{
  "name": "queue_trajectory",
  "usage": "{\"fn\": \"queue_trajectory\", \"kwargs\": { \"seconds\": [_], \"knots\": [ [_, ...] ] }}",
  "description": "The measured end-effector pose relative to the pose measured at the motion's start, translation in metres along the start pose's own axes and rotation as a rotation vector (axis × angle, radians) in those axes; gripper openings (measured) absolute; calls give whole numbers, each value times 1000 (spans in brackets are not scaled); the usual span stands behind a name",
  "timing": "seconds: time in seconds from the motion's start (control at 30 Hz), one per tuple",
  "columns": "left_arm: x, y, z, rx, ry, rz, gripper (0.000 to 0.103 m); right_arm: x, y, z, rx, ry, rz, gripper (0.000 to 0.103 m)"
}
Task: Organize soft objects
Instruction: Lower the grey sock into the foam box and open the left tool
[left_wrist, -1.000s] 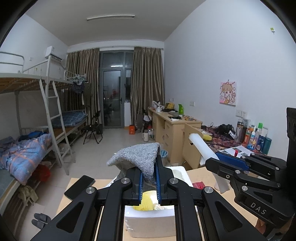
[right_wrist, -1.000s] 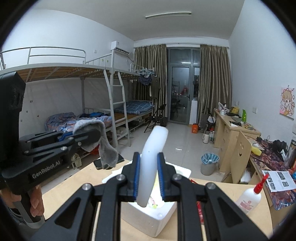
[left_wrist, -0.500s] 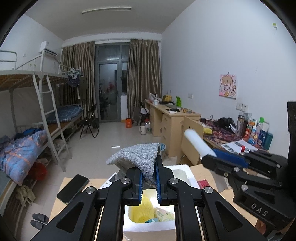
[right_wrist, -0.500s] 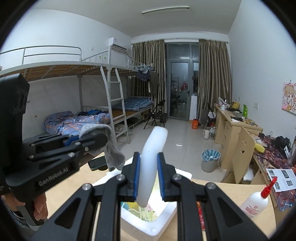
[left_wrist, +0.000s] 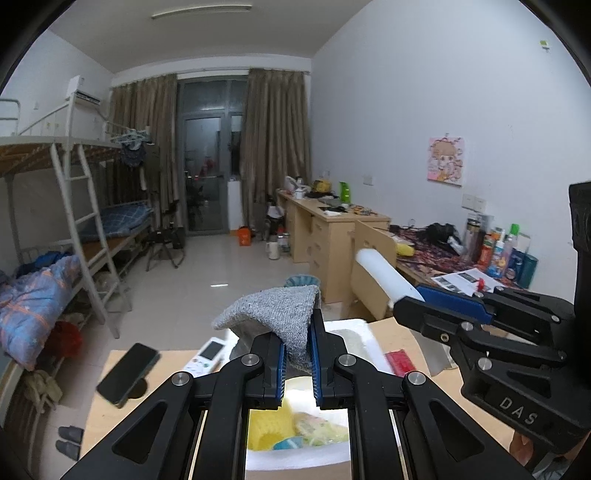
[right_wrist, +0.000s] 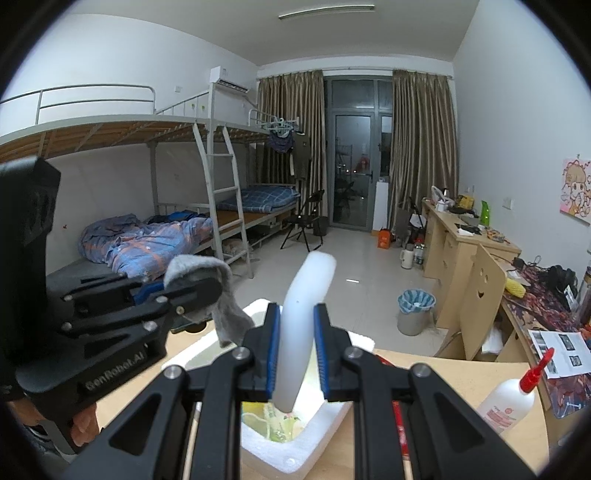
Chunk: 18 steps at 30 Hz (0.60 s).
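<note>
My left gripper (left_wrist: 297, 345) is shut on a grey knitted cloth (left_wrist: 273, 314), whose folded top sticks up past the fingertips. It hangs over a white foam box (left_wrist: 295, 459) holding yellow and pale soft items (left_wrist: 269, 432). My right gripper (right_wrist: 295, 343) is shut on a curved white foam strip (right_wrist: 306, 314) above the same foam box (right_wrist: 295, 454). In the right wrist view the left gripper (right_wrist: 192, 291) shows at the left with the grey cloth (right_wrist: 221, 306) drooping from it. The right gripper (left_wrist: 413, 306) and white strip (left_wrist: 384, 275) appear at right in the left wrist view.
On the wooden table lie a black phone (left_wrist: 127, 373), a white remote (left_wrist: 205, 356), a red flat item (left_wrist: 399, 363) and a white squeeze bottle with a red cap (right_wrist: 509, 400). Bunk beds (right_wrist: 166, 236) stand left; desks and a chair (right_wrist: 480, 291) stand right.
The left gripper has moved forward and slightly down over the foam box with the cloth, so more of the box's contents show beneath it. The right gripper has shifted a little with the strip.
</note>
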<state>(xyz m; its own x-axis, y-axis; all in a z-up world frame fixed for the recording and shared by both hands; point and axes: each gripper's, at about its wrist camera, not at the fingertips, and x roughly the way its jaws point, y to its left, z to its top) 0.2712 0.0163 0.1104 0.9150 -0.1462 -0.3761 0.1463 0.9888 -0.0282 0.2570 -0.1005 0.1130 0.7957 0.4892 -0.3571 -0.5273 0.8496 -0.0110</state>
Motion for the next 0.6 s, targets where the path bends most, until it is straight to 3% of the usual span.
{"fn": "queue_trajectory", "kwargs": {
  "seconds": [0.13,0.6],
  "knots": [
    [10,-6,-3,5,32,-47,12,-5,-1,4,14,-9,-13,21],
    [25,-2,-7,-9,73,-29,12,-2,1,6,14,-3,-14,21]
  ]
}}
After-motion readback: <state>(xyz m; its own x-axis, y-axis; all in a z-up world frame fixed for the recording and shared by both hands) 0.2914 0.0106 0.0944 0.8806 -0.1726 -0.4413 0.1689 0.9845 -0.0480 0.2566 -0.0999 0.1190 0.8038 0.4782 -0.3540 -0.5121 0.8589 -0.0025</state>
